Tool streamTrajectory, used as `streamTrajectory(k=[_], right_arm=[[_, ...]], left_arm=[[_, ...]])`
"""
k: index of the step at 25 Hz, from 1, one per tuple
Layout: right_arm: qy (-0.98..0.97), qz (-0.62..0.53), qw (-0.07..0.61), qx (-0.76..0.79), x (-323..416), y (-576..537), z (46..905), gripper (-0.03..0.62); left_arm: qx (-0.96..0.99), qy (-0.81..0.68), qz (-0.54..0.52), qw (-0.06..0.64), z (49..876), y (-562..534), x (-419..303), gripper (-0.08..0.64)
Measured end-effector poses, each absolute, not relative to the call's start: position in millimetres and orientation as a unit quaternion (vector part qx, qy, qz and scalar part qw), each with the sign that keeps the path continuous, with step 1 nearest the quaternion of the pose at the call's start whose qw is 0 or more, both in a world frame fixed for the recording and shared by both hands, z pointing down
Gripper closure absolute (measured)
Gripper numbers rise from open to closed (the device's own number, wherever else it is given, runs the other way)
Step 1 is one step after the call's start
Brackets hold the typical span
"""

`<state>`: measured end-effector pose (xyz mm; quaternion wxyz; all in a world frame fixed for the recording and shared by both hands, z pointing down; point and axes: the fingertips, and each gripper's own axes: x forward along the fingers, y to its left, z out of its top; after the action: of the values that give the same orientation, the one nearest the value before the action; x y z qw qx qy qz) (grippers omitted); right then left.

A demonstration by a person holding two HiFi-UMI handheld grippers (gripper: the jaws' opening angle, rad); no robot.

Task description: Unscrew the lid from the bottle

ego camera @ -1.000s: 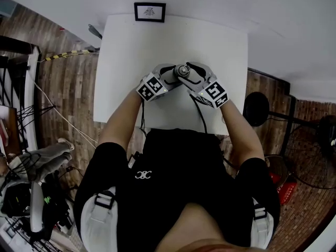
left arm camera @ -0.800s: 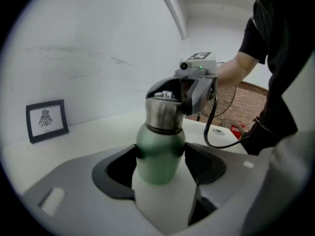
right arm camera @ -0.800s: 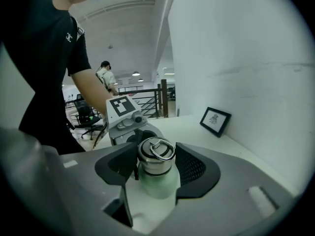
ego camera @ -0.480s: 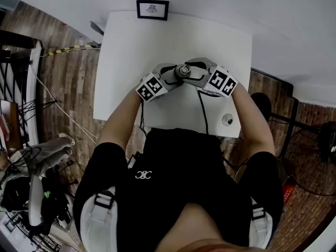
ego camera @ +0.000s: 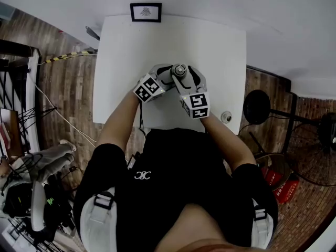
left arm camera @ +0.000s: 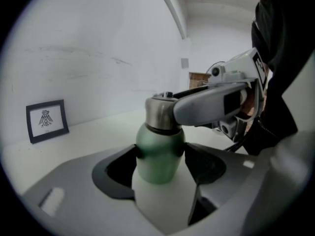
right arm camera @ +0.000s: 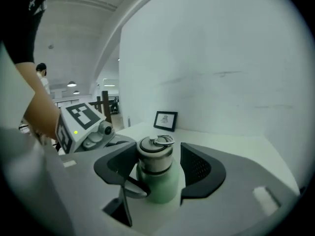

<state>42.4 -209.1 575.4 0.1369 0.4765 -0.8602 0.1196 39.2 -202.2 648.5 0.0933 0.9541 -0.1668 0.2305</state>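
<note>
Head view: a bottle (ego camera: 180, 70) stands on the white table (ego camera: 210, 41), between both tools. Left gripper view: the left gripper (left arm camera: 160, 157) clamps its smooth, rigid green body. Right gripper view: the right gripper (right arm camera: 156, 165) straddles the steel lid (right arm camera: 155, 154) with its jaws opening. The slick lid likely needs a firm squeeze.

Both arms are out front, elbows bent, with the grippers meeting right in front of the chest. Left forearm (ego camera: 122, 117) angles inward, and the left gripper (left arm camera: 160, 163) has its jaws clamped on the green body of the bottle (left arm camera: 157, 141). Right forearm (ego camera: 223, 135) comes in from the other side. The right gripper (right arm camera: 158, 167) sits higher, jaws opening around the lid (right arm camera: 155, 154), one pad already clear of it.
</note>
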Motion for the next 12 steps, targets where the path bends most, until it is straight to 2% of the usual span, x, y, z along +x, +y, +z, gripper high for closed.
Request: streamTrajectory(k=[5,12], right_arm=[[-0.842,0.107,0.124,0.514,36.3,-218.1,571.8,0.336],[-0.861,0.087,0.12,0.487,33.8,-217.0,573.6,0.334]], left_arm=[[0.952,-0.171,0.234,0.093,648.5,-200.4,41.3,0.198],[0.951,-0.176,0.233,0.098,648.0,-199.8,40.2,0.199]])
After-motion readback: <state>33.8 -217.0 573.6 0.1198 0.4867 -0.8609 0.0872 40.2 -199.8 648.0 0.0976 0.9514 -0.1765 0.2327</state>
